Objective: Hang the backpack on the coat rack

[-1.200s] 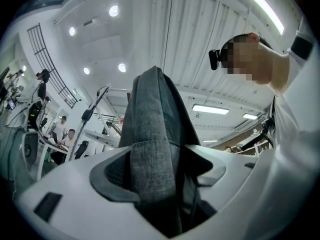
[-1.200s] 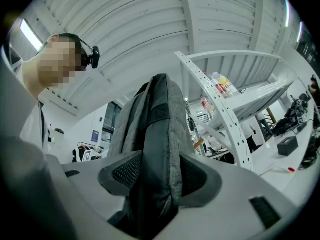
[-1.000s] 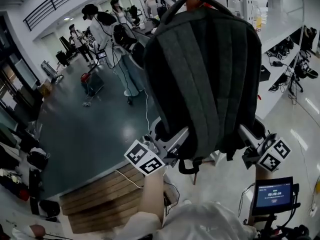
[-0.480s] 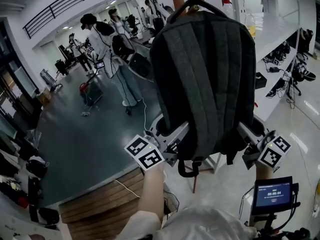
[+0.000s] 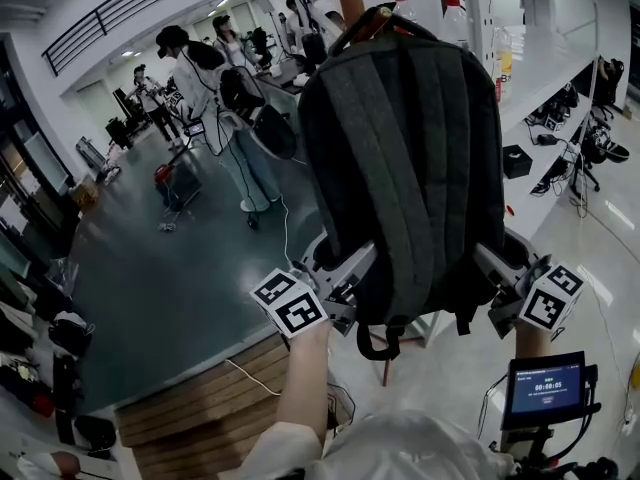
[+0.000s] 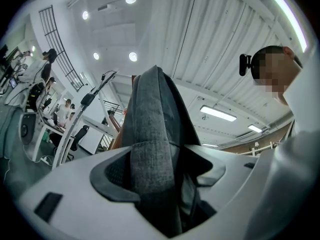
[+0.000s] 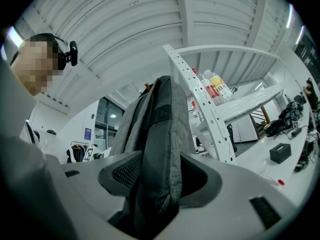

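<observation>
I hold a dark grey backpack upright in the air with its back panel and straps toward me. My left gripper is shut on its lower left edge, my right gripper on its lower right edge. In the left gripper view grey backpack fabric fills the gap of the left gripper. The right gripper view shows the backpack's edge pinched in the right gripper. The top handle sits against the brown wooden coat rack pole, whose lower part is hidden behind the bag.
Several people stand at desks on the dark floor at the back left. White shelving with bottles and a white counter run along the right. A wooden platform lies below left, and a small screen is at lower right.
The backpack and both grippers have shifted a little. More of the rack pole's top now shows behind the handle. Both grips are unchanged.
</observation>
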Action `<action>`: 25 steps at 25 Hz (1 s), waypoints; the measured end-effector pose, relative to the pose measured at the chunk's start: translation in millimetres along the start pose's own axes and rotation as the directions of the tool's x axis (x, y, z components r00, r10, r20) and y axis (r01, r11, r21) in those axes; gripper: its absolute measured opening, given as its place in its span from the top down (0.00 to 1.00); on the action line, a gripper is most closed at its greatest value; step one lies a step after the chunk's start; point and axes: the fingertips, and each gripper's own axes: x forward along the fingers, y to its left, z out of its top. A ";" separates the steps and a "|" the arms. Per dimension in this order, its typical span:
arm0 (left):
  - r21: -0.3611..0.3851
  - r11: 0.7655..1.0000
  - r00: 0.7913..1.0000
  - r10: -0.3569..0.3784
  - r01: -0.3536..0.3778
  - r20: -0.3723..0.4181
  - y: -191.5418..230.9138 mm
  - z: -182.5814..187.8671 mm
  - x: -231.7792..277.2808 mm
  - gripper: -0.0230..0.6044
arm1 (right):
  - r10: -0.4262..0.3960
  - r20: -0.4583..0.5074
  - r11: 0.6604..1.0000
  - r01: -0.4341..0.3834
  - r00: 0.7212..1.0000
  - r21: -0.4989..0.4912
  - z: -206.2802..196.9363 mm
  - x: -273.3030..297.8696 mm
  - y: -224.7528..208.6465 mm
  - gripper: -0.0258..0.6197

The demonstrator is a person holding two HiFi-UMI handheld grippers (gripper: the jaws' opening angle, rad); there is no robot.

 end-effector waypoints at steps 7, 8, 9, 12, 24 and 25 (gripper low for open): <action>0.058 0.996 0.998 0.061 -0.061 0.010 21.8 -22.9 -5.9 0.47 | -0.063 -0.011 0.998 0.063 0.998 -0.017 -28.2 9.9 -20.2 0.60; 0.086 0.993 0.997 0.076 -0.077 0.021 25.2 -26.5 -7.3 0.47 | -0.078 0.007 0.996 0.078 0.997 -0.036 -33.9 12.4 -25.1 0.60; 0.117 0.989 0.995 0.090 -0.093 0.033 27.4 -28.8 -9.1 0.47 | -0.091 0.032 0.994 0.093 0.995 -0.057 -38.5 14.5 -29.6 0.60; 0.161 0.977 0.989 0.129 -0.139 0.070 34.4 -31.7 -15.0 0.47 | -0.120 0.109 0.986 0.131 0.987 -0.101 -45.9 18.9 -38.8 0.60; 0.137 0.971 0.973 0.174 -0.195 0.152 47.8 -36.3 -24.1 0.46 | -0.174 0.276 0.961 0.224 0.945 -0.162 -49.6 16.9 -48.5 0.59; 0.135 0.970 0.971 0.179 -0.201 0.157 47.0 -35.4 -26.8 0.46 | -0.171 0.284 0.960 0.224 0.944 -0.167 -49.2 16.3 -45.5 0.59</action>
